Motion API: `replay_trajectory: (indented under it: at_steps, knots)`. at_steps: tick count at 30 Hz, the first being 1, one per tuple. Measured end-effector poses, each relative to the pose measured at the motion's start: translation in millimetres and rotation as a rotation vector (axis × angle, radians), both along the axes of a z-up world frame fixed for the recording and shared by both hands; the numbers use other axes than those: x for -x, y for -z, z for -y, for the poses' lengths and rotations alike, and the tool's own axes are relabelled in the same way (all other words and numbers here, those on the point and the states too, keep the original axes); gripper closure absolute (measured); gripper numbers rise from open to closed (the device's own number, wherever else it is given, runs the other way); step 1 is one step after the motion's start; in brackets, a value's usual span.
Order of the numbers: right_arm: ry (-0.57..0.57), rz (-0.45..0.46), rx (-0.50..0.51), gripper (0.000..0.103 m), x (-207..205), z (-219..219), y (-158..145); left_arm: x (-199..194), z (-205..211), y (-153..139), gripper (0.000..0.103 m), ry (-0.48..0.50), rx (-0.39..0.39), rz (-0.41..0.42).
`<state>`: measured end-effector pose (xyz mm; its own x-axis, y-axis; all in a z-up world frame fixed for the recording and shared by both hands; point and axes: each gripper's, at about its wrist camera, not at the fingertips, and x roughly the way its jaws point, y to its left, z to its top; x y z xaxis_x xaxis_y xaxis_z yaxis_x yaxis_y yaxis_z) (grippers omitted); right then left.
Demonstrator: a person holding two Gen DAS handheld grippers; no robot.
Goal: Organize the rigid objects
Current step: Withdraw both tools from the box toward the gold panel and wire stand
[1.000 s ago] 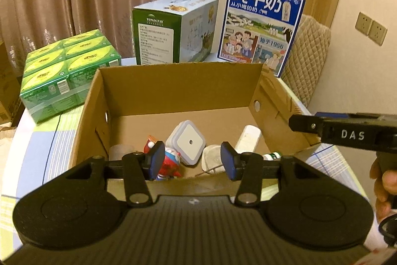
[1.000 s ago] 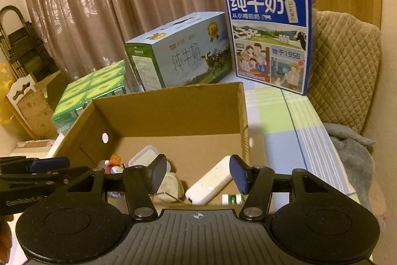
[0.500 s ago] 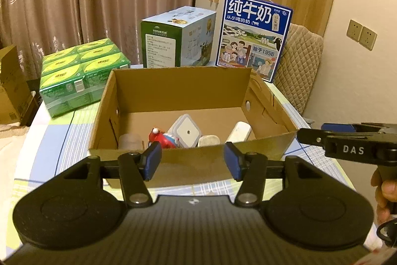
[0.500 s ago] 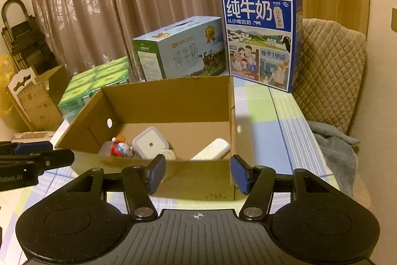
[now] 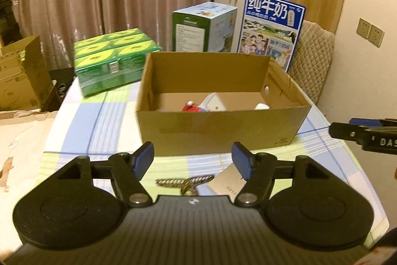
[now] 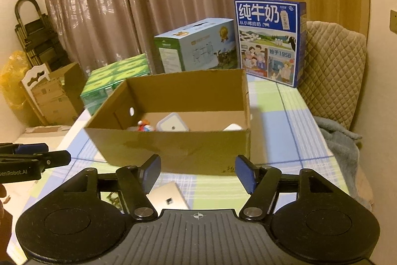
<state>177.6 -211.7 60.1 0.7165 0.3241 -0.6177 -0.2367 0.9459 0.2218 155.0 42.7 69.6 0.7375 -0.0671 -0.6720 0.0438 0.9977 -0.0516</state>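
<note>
An open cardboard box (image 5: 223, 127) (image 6: 173, 145) stands on the checked tablecloth. Inside it lie a red and white toy figure (image 5: 190, 107) (image 6: 145, 127), a white square container (image 5: 214, 103) (image 6: 172, 124) and a white object (image 5: 261, 106) (image 6: 232, 127). In front of the box, on the cloth, lie a golden metal clip (image 5: 184, 182) and a small beige box (image 5: 227, 184) (image 6: 167, 198). My left gripper (image 5: 192, 163) hangs above them, its jaws opening, nothing between them. My right gripper (image 6: 197, 171) is likewise opening and empty, near the beige box.
Behind the box stand a green pack of cartons (image 5: 115, 58), a green and blue milk case (image 5: 204, 27) and a blue milk case (image 5: 271, 27). A quilted chair back (image 6: 332, 71) and grey cloth (image 6: 340, 140) are on the right. Cardboard boxes (image 5: 22, 73) sit at left.
Both grippers have drawn back from over the cardboard box toward the near table edge, and their jaws have widened. The clip and beige box have come into view below them.
</note>
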Motion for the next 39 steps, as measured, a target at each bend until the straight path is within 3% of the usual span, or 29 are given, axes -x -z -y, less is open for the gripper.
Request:
replay_trajectory:
  at_steps: [10, 21, 39]
  knots:
    - [-0.007, -0.043, -0.054, 0.025, 42.0, -8.0, 16.3, 40.8, -22.7, 4.0, 0.025, -0.04, -0.041, -0.004]
    - [-0.016, -0.108, -0.05, 0.02, 73.0, -11.5, 43.0, 64.4, -23.8, 25.4, 0.014, -0.074, -0.066, -0.031]
    - [-0.074, -0.178, -0.025, 0.013, 66.9, -27.1, 66.4, 56.7, -23.1, 49.0, 0.013, -0.064, -0.03, -0.1]
